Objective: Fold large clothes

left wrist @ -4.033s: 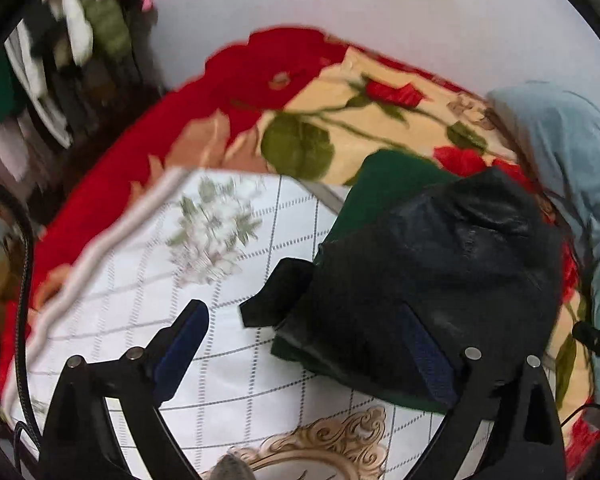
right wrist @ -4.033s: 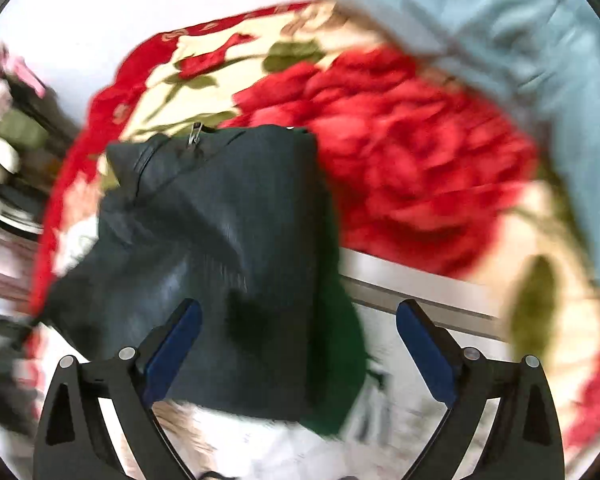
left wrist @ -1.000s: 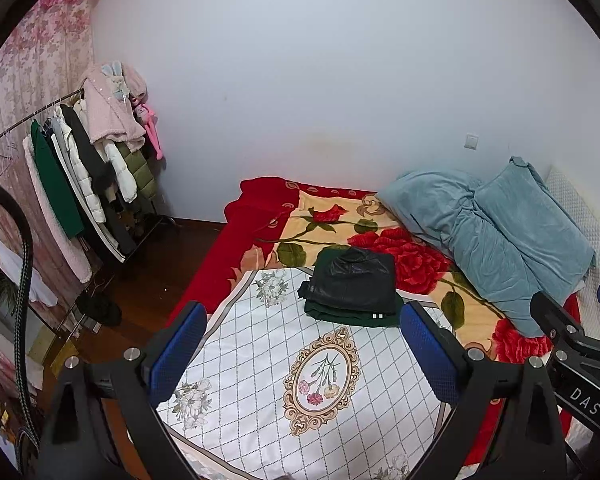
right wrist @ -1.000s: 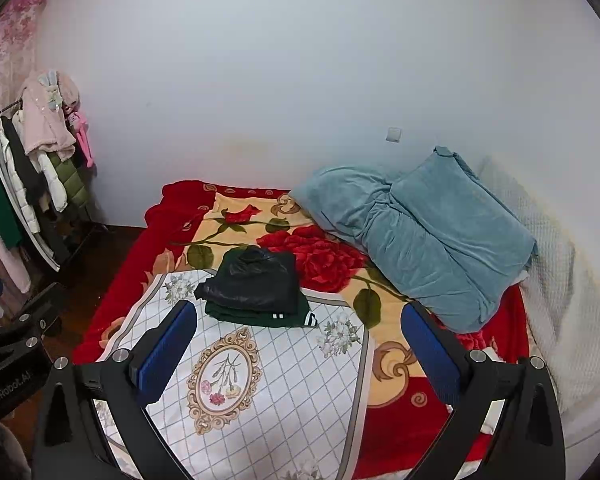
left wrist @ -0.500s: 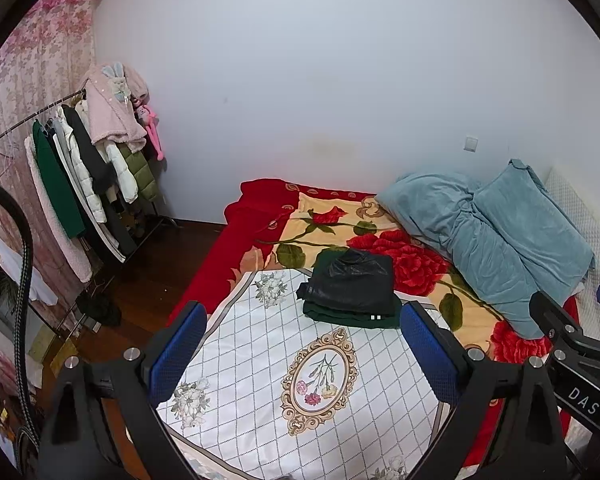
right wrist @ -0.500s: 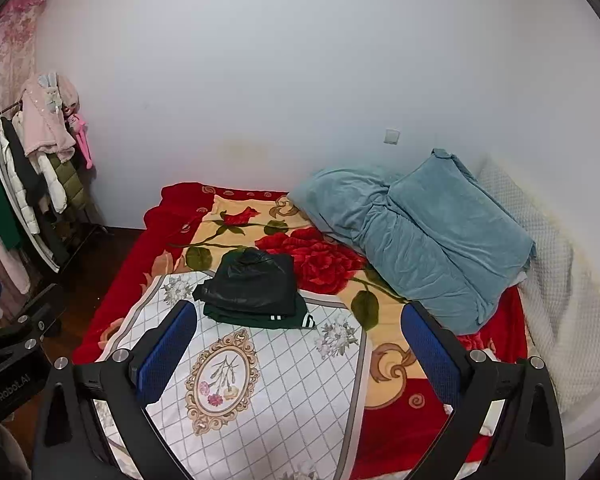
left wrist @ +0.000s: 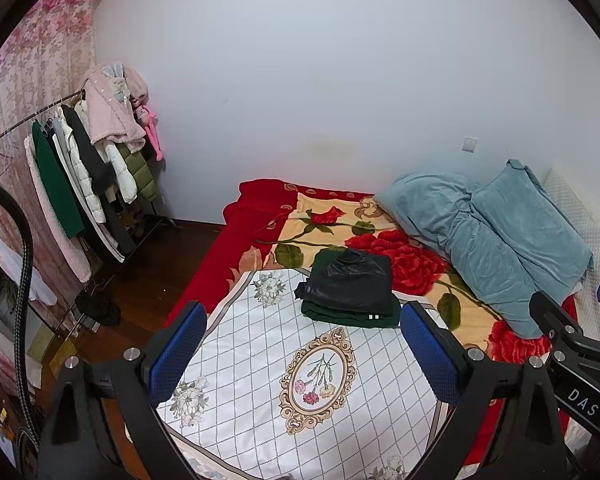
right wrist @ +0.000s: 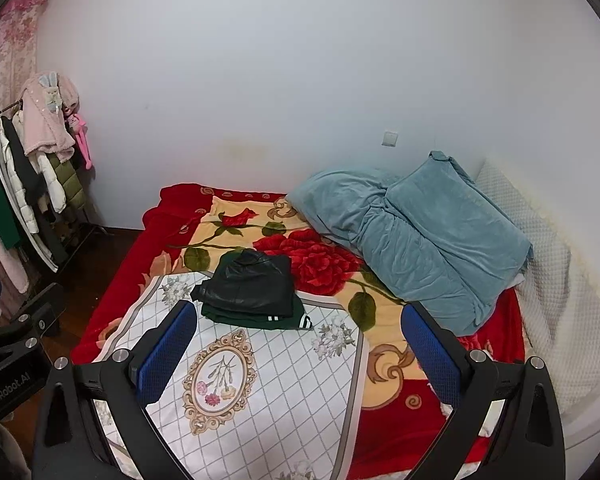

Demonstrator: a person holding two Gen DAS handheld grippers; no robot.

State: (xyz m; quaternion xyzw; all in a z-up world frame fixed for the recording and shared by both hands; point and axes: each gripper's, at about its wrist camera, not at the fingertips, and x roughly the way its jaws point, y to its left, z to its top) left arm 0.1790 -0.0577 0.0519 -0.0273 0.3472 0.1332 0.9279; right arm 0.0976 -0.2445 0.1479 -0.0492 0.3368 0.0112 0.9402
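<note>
Clothes (left wrist: pixel 350 286) folded, stacked on bed (left wrist: pixel 260 360).
Both tools (left wrist: pixel 302 354) (right wrist: pixel 298 350) open, empty, well back. Likely soft, slick top layer; grip stack's edges.

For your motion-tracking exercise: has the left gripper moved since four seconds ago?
Yes. The left gripper has pulled back and up from the folded black garment; that stack, which filled the view before, now lies small and far on the bed.

"DAS" on the right gripper (left wrist: pixel 580 344); apparently "GenRobot.AI" on the left gripper (right wrist: pixel 8 360).
</note>
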